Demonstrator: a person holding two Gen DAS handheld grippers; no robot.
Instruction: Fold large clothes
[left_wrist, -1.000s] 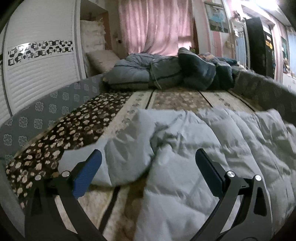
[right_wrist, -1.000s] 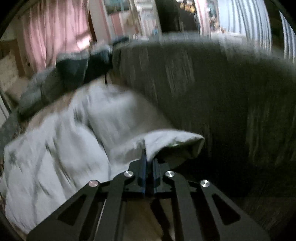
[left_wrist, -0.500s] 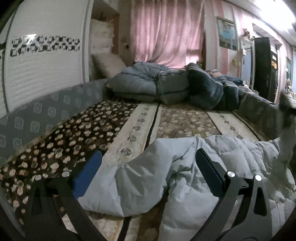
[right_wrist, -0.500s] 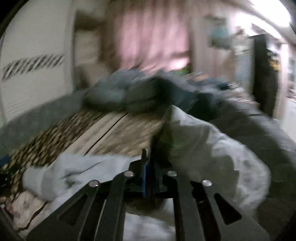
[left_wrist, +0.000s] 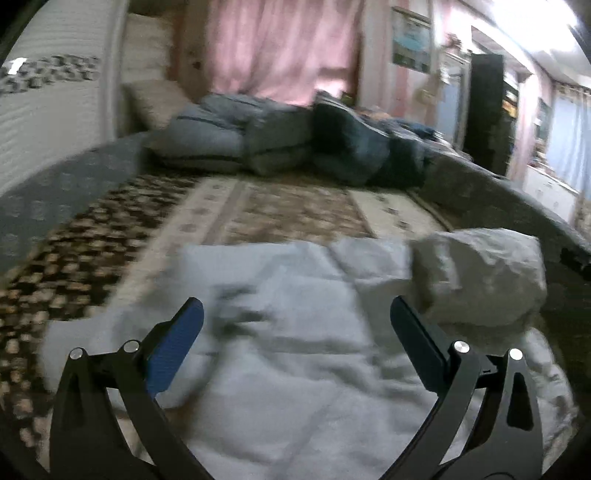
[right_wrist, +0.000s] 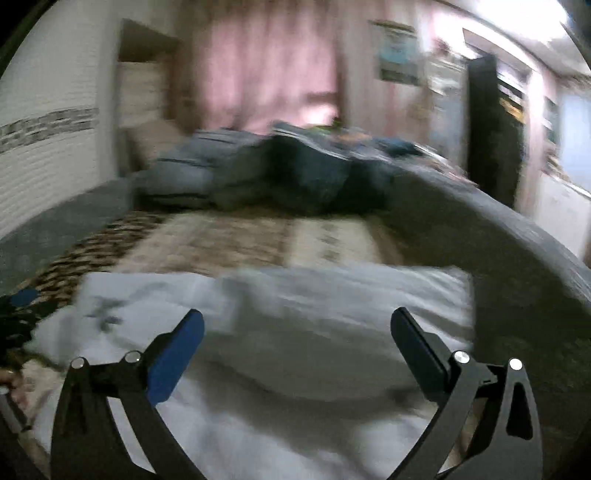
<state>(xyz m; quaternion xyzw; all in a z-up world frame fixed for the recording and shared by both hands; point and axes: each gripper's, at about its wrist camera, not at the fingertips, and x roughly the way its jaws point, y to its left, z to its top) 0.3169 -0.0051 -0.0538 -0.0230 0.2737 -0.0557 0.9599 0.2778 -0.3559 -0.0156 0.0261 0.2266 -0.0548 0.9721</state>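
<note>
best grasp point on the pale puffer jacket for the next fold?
Likely the far-right folded-over bulge of the pale puffer jacket, near. That flap stands raised off the bed, so an edge is exposed to pinch. Come from the right with the right gripper; its jaws are open and empty. The left gripper, also open, suits the flatter left edge.

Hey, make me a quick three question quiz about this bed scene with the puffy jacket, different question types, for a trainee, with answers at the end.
1. True or false: the right gripper is shut on the light grey puffer jacket.
2. Multiple choice: the curtain behind the bed is A) green, B) pink, C) black.
3. Fill in: the left gripper hovers open over the jacket, which lies on the patterned ____.

Key: 1 false, it is open; 2 B; 3 bedspread.
</note>
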